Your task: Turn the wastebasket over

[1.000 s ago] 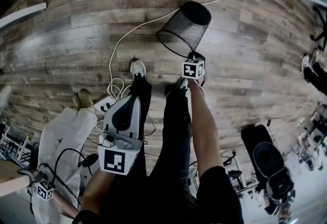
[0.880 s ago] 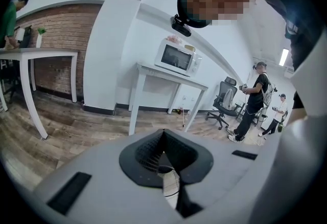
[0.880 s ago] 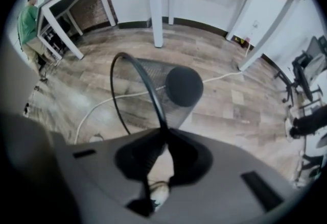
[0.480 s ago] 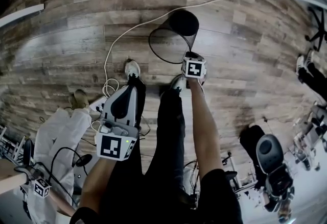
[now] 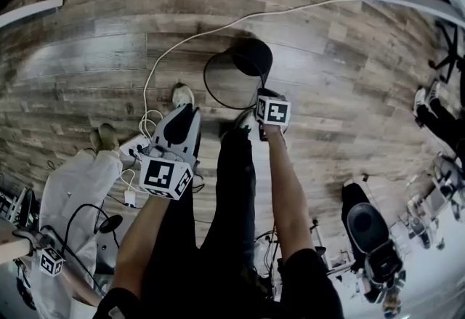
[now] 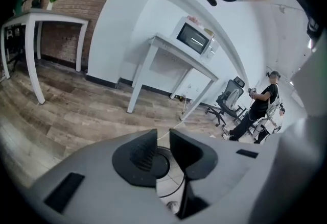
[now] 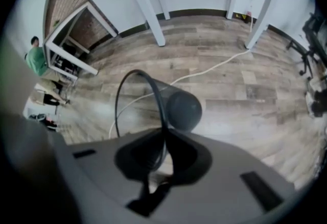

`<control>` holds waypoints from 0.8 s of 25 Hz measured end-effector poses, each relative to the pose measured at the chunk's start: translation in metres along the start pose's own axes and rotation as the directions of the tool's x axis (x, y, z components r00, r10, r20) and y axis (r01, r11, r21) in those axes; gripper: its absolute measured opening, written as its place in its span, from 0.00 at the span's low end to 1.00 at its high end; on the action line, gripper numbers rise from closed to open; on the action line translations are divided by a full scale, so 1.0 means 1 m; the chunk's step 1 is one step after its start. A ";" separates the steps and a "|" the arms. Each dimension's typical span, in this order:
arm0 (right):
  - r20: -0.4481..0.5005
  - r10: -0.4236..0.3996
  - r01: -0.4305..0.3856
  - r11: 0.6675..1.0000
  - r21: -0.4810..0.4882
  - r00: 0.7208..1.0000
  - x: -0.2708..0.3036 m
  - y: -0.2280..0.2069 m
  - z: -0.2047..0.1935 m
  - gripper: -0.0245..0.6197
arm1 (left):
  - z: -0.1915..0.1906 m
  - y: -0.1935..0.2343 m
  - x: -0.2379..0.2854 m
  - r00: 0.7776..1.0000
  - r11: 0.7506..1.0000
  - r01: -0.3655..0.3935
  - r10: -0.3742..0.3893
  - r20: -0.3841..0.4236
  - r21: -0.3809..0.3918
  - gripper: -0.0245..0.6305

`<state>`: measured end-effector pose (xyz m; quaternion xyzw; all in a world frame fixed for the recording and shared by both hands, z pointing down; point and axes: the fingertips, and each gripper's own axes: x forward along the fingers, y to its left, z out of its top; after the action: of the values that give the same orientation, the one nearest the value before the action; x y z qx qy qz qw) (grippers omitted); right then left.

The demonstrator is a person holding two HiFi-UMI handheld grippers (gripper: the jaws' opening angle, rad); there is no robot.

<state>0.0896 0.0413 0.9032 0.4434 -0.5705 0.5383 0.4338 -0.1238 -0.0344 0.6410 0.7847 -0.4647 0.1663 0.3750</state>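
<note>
The black mesh wastebasket [image 5: 218, 85] hangs tilted over the wood floor, its round opening turned up toward me and its dark base [image 5: 252, 57] on the far side. My right gripper [image 5: 260, 98] points steeply down and is shut on the near rim. In the right gripper view the thin rim wire [image 7: 162, 141] runs between the jaws, with the base [image 7: 184, 110] beyond. My left gripper [image 5: 182, 112] hovers left of the basket, apart from it. Its jaws [image 6: 163, 146] have just been opening and show a narrow gap with nothing in it.
A white cable [image 5: 182, 41] loops across the floor past the basket. My shoes [image 5: 182, 96] stand just below it. Another person in pale trousers [image 5: 73, 194] stands at left, an office chair [image 5: 367, 227] at right. White table legs [image 7: 153, 19] and a microwave [image 6: 194, 39] lie beyond.
The right gripper has lifted the rim, swinging the basket from base-up tilt until its opening faces me. The left gripper has come down and forward, nearer the basket, and its jaws have parted.
</note>
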 end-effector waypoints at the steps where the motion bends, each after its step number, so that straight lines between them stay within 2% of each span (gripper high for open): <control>1: 0.003 0.012 -0.012 1.000 0.012 1.000 -0.005 0.003 -0.002 0.12 | -0.011 0.003 0.005 1.000 1.000 0.008 -0.008 -0.024 -0.010 0.23; 6: 0.026 0.077 -0.078 0.996 0.041 0.997 -0.035 0.019 -0.008 0.12 | -0.063 0.022 0.024 0.991 0.997 -0.022 0.013 -0.134 -0.068 0.31; 10: 0.055 0.126 -0.127 0.992 0.004 0.990 -0.063 0.036 0.000 0.12 | -0.105 0.047 0.040 0.970 0.991 -0.068 0.039 -0.242 -0.114 0.35; 17: 0.084 0.207 -0.201 0.977 -0.079 0.975 -0.107 0.064 0.013 0.12 | -0.148 0.074 0.055 0.931 0.987 -0.119 0.075 -0.357 -0.104 0.36; 20: 0.090 0.229 -0.220 0.970 -0.104 0.969 -0.120 0.071 0.016 0.12 | -0.158 0.086 0.053 0.914 0.983 -0.162 0.116 -0.388 -0.086 0.36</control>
<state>0.0476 0.0316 0.7689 0.3819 -0.6627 0.5337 0.3607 -0.1564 0.0261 0.8161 0.6792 -0.4465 0.3146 0.4903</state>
